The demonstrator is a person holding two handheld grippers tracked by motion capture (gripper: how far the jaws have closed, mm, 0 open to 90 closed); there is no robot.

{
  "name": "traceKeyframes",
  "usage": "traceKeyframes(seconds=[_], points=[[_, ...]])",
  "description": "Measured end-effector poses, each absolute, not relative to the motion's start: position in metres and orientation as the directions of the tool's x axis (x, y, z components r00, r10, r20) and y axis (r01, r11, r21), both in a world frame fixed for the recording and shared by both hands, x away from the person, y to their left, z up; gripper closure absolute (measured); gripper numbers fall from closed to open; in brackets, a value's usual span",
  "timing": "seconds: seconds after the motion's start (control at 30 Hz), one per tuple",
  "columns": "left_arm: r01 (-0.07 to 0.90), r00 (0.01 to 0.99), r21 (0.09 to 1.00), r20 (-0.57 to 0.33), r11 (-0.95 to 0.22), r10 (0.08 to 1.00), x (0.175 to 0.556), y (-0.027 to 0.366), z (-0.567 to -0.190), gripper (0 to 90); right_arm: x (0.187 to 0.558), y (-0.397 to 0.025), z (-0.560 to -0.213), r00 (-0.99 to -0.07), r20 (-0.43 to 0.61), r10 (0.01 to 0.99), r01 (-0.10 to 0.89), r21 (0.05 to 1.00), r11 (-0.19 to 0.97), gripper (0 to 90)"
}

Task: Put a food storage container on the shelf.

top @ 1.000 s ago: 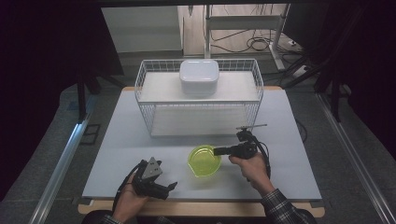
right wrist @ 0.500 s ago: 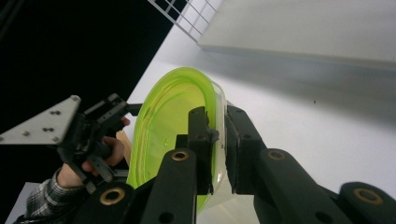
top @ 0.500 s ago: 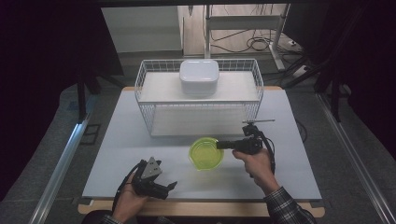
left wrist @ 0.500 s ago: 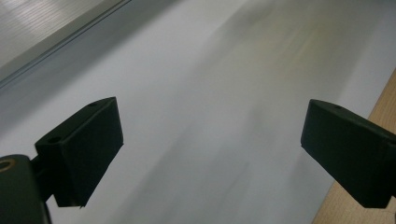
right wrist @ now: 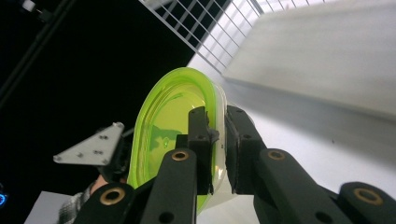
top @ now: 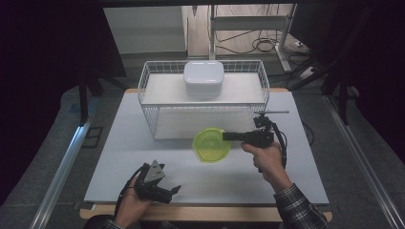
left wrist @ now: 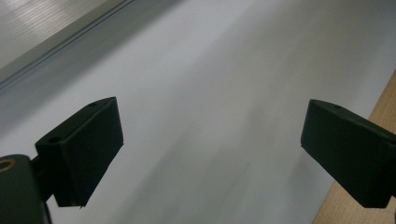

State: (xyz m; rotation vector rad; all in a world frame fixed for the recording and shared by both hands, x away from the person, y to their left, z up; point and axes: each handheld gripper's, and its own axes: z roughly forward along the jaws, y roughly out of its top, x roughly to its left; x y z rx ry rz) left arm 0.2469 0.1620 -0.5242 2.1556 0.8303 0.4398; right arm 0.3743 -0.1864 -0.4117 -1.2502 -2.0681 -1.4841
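A translucent lime-green bowl (top: 210, 144) hangs just above the white table (top: 143, 157), in front of the wire basket (top: 150, 88). My right gripper (top: 226, 136) is shut on the bowl's right rim; the right gripper view has the green bowl (right wrist: 163, 121) pinched between both jaws, the gripper (right wrist: 217, 135) rolled sideways. A white lidded container (top: 204, 78) sits inside the basket on its shelf. My left gripper (top: 174, 191) rests near the table's front edge, jaws wide apart, holding nothing. The left gripper (left wrist: 210, 154) looks along bare table.
The wire basket stands across the far half of the table. A wooden strip (left wrist: 364, 205) edges the table at the front. Dark floor and metal rails (top: 62, 162) flank both sides. Cables lie beyond the basket.
My right gripper has lifted the green bowl and carried it up and toward the basket. The left gripper has stayed in place.
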Motion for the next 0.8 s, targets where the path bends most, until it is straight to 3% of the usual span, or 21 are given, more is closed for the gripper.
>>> traceKeyframes(seconds=[0.8], points=[[0.418, 0.729, 0.766, 0.037, -0.488, 0.683, 0.247, 0.163, -0.524, 5.3, 0.4, -0.182, -0.323, -0.622, 0.65, 0.437, 0.714, 0.7, -0.023, 81.8]])
